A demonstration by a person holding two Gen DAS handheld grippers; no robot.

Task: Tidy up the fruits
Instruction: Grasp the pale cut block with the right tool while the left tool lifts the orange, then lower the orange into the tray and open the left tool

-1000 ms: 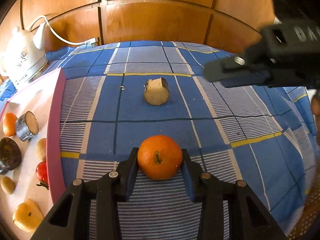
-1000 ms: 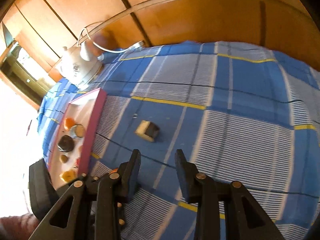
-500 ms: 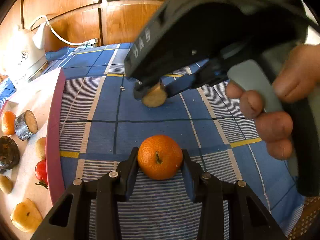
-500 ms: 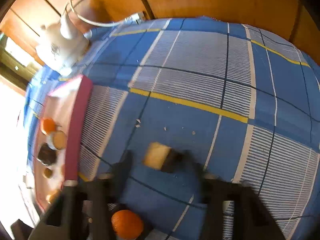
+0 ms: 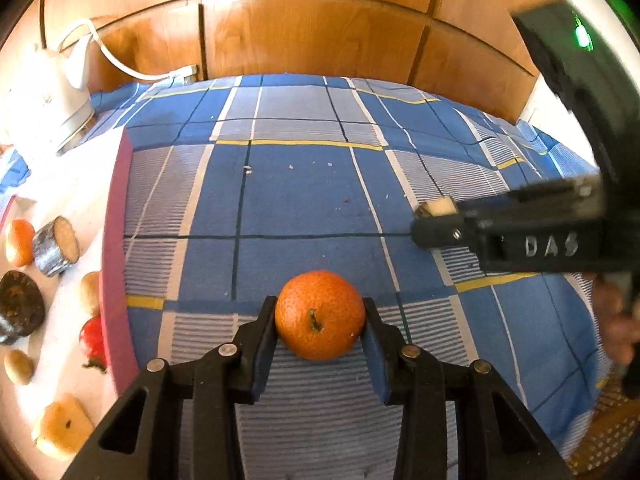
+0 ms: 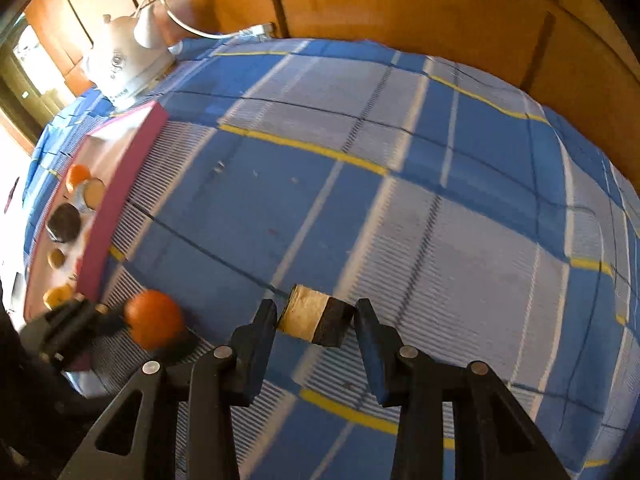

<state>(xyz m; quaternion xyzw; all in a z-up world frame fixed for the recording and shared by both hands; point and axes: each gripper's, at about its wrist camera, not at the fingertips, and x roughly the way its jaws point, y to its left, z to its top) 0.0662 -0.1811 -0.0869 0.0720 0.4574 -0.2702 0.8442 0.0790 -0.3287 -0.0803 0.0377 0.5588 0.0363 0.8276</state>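
Holding the orange (image 5: 320, 315) and cut chunk (image 6: 316, 316), left gripper (image 5: 320, 322) and right gripper (image 6: 316, 322) remain outside the mostly filled tray (image 5: 114, 264) at the tablecloth's left edge.

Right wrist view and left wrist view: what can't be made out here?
- Right gripper: grip on cut chunk unclear, motion blur.
- Left wrist view: right finger hides most of the chunk.
- Tray: sun glare, left edge cuts fruits.
- Left gripper around orange: contact looks firm.

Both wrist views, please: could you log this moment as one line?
left gripper: shut on orange | right gripper: shut on cut chunk | tray: left
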